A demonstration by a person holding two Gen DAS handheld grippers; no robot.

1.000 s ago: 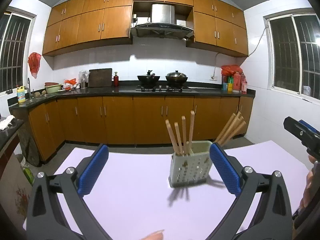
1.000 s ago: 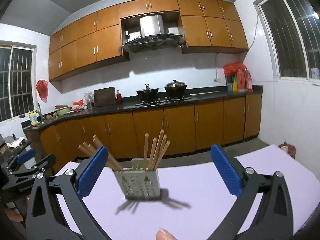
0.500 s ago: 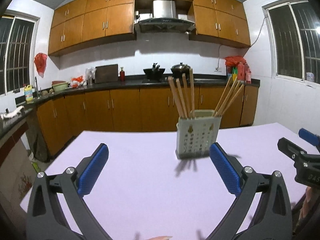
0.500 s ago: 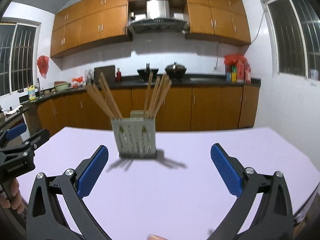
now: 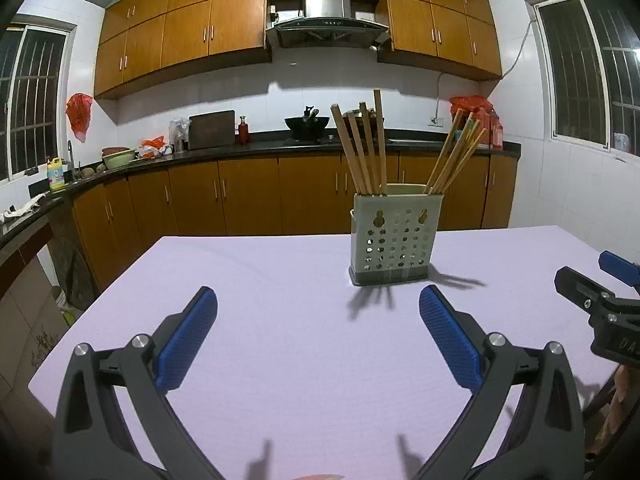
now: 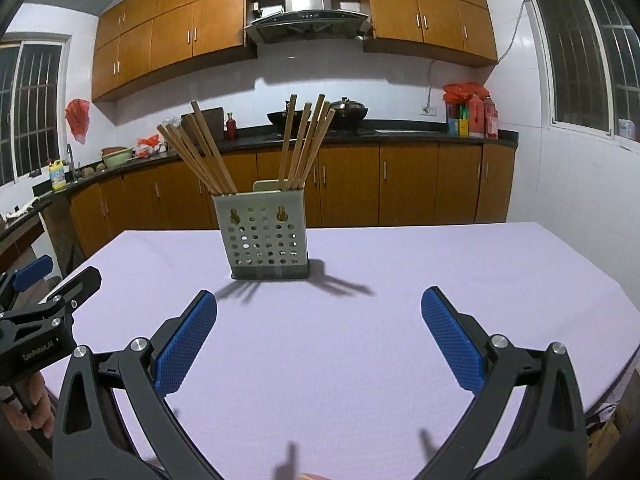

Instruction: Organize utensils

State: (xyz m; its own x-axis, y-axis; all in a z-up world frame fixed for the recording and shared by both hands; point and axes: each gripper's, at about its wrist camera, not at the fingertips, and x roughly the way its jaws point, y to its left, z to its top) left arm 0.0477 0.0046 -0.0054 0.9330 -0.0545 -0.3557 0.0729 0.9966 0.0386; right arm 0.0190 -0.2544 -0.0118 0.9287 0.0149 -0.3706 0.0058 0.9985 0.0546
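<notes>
A grey perforated utensil holder (image 5: 390,238) stands upright on the lilac table (image 5: 280,344). It holds two bunches of wooden chopsticks (image 5: 362,148), one in each side compartment. In the right wrist view the holder (image 6: 266,236) stands ahead and left of centre, its chopsticks (image 6: 200,152) fanning outward. My left gripper (image 5: 318,336) is open and empty, well short of the holder. My right gripper (image 6: 318,336) is open and empty too, also short of it. Each gripper shows at the edge of the other's view.
The table's far edge (image 5: 360,236) faces wooden kitchen cabinets (image 5: 224,200) and a dark counter with pots, bottles and bowls. The table's right edge (image 6: 624,304) drops off near the tiled wall. A cardboard box (image 5: 24,320) stands left of the table.
Both grippers have lowered and levelled toward the table over the last second, so the holder now sits higher in both views. Both stay open and empty.
</notes>
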